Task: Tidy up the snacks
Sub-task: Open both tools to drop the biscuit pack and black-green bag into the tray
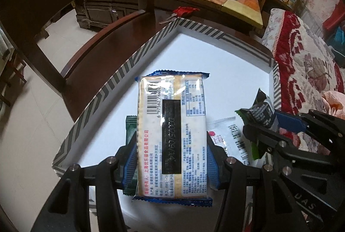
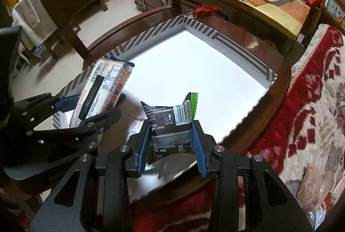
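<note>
Two grippers are in use, each clamped on one snack. Left gripper (image 1: pixel 171 158) has its ribbed blue pads (image 1: pixel 131 164) pressed against the long sides of a cracker pack (image 1: pixel 172 137): a flat, rectangular, glossy clear wrapper with blue crimped ends, a barcode and a black band down the middle. Right gripper (image 2: pixel 171 145) is closed on a small black pouch (image 2: pixel 170 124), crinkled foil with a green serrated edge and a barcode; the pouch bulges upward between the pads.

Both packs are held above a tray (image 1: pixel 90 111), a shallow square cardboard lid with a smooth white floor and grey-and-white striped walls. It rests on the dark polished wooden seat of a chair (image 1: pixel 90 59).

On the tray floor, two further snacks lie flat: one dark green packet (image 1: pixel 130 130), partly hidden under the cracker pack, and one white packet (image 1: pixel 234 139) with red print, between the grippers.

Count: four snacks visible, two held, two in the tray.
</note>
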